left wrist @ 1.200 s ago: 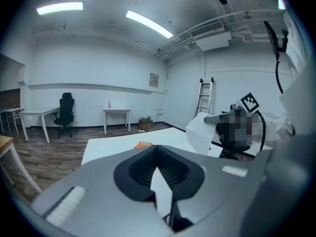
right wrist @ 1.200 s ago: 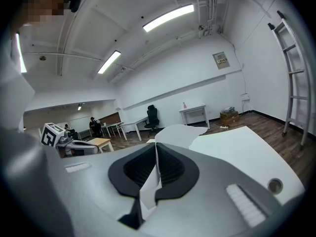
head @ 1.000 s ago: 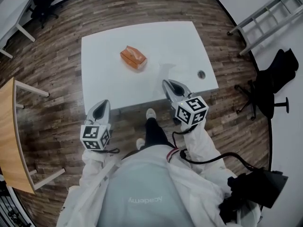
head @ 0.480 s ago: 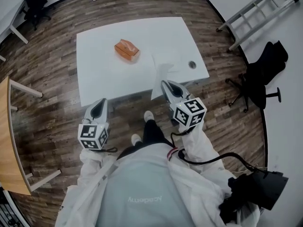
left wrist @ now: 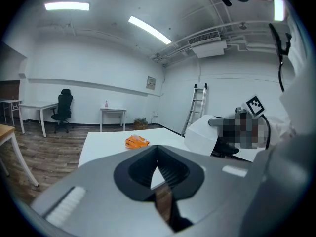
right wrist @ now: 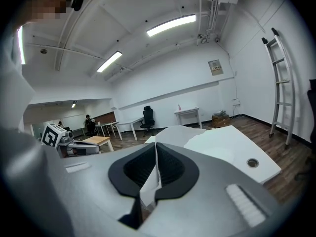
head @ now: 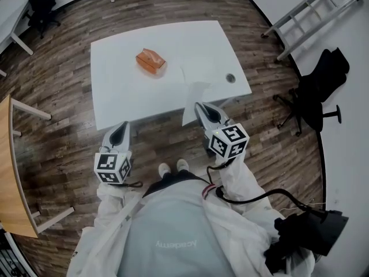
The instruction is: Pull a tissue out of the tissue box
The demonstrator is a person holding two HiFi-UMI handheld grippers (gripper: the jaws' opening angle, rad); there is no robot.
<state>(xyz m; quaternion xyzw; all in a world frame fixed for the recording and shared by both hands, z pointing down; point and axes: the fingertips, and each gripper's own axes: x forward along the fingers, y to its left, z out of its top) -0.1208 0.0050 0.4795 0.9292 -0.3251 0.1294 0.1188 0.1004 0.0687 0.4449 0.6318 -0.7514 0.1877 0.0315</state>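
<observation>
1. White paper sticks out of the right gripper point(right wrist: 156, 151). Its jaws are pinched together on one edge of the tissue point(head: 191, 104), and the rest of the sheet fans out loose beyond the tips.
2. The orange box point(head: 151, 60) sits on the far half of the table point(head: 124, 100), left of centre and well apart from both grippers. The tissue touches it nowhere. From here the box is too small to tell whether another sheet stands up in its slot.
3. The held tissue hangs at the table's near edge, part of it over the white top and part over the wood floor point(head: 69, 97).
4. The left gripper point(left wrist: 158, 166) is closed too, with nothing between its jaws. It is held out over the floor just short of the table, to the left of the person's feet.
5. To my eye the pull itself is finished: the sheet is wholly out, and the box lies flat on the table.
6. What is left, I'd guess, is only to finish with the tissue, either by keeping the pinch or by laying it down. Laying it down would mean bringing the right gripper low over bare table, parting the jaws, and drawing back gently, since so thin a sheet may cling to a pad or drift off the edge.
7. The left gripper seems to have no job now beyond staying clear.
</observation>
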